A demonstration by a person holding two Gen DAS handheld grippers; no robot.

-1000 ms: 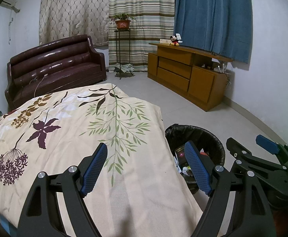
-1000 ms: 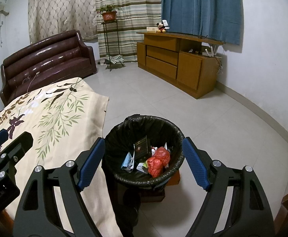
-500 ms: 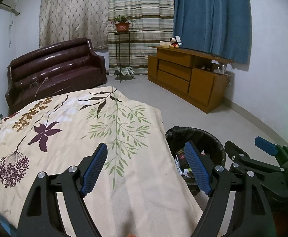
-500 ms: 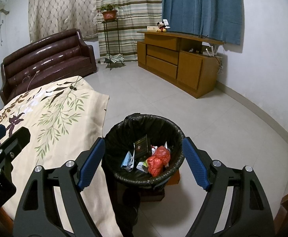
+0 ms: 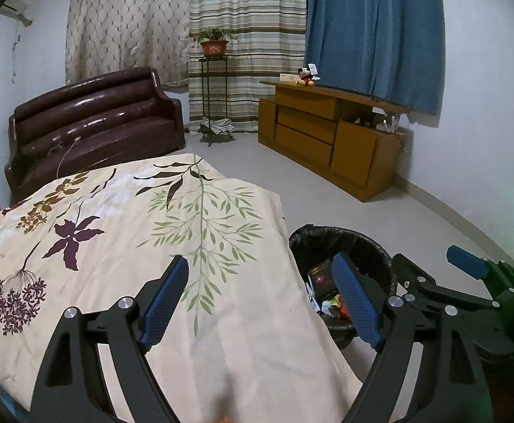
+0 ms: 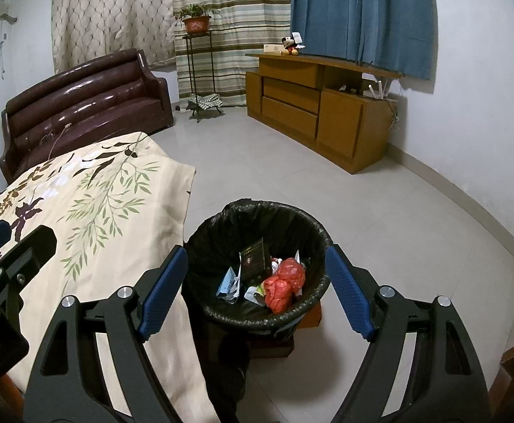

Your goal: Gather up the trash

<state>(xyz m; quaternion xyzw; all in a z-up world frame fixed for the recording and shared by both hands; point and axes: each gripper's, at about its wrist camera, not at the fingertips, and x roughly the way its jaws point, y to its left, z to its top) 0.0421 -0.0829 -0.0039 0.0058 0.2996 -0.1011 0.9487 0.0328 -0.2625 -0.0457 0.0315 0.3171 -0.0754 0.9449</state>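
While both claws hang released and empty, the left claw [image 5: 260, 303] widening, the right claw [image 6: 257, 289] frames the lined trash bin [image 6: 257, 218] beside the bed [image 6: 80, 194], seemingly awaiting more litter.

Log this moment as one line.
left claw: opening, empty, over bedspread | right claw: open, empty, over bin | bin: holds trash

Bedroom with pale walls and a grey tiled floor [image 6: 292, 162]

A brown leather sofa [image 5: 94, 123] faces a wooden cabinet [image 5: 327, 137]; patterned, striped and blue curtains [image 5: 373, 28] hang behind a plant stand [image 5: 214, 88].
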